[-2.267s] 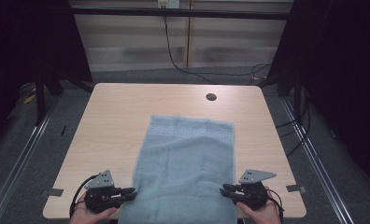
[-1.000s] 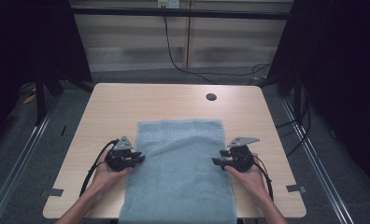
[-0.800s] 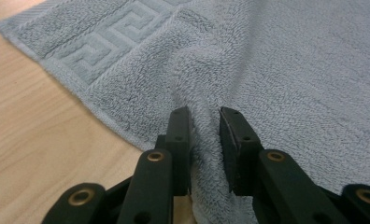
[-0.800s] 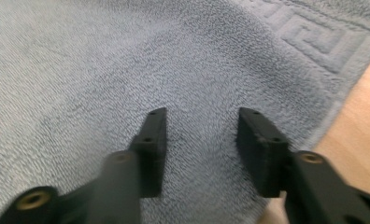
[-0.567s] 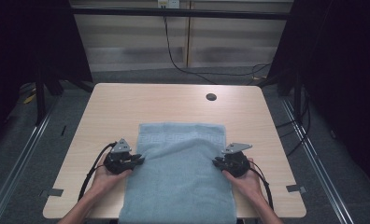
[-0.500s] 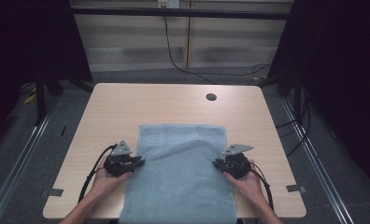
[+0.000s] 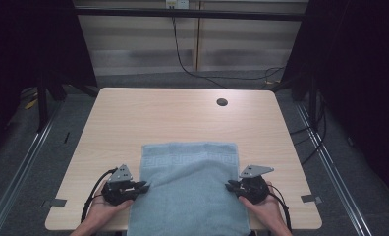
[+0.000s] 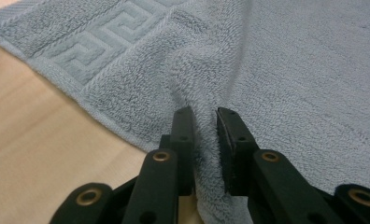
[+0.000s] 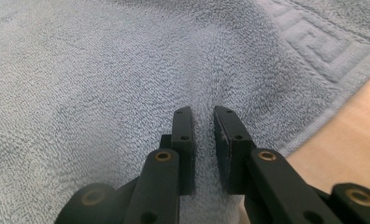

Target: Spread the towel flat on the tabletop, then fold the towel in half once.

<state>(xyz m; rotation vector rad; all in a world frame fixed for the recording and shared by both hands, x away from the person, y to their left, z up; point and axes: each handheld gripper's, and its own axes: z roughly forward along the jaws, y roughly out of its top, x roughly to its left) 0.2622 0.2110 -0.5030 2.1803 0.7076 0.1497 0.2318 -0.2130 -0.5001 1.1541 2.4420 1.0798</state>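
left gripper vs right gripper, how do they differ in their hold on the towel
The left gripper pinches a raised, bunched fold of the towel; at the right gripper the cloth lies flatter between the jaws. The left gripper bites the towel's left edge, the right gripper its right edge. Both are shut on the towel, level with each other near the table's front.

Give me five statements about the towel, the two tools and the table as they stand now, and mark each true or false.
1. The left tool pinches a fold of the blue towel. True.
2. The towel lies wholly on the table. False: its near end runs past the near edge.
3. The right tool is at the towel's right edge. True.
4. The towel's patterned border lies at the near end. False: it is at the far end.
5. A dark round hole lies under the towel. False: it is uncovered, beyond the towel.
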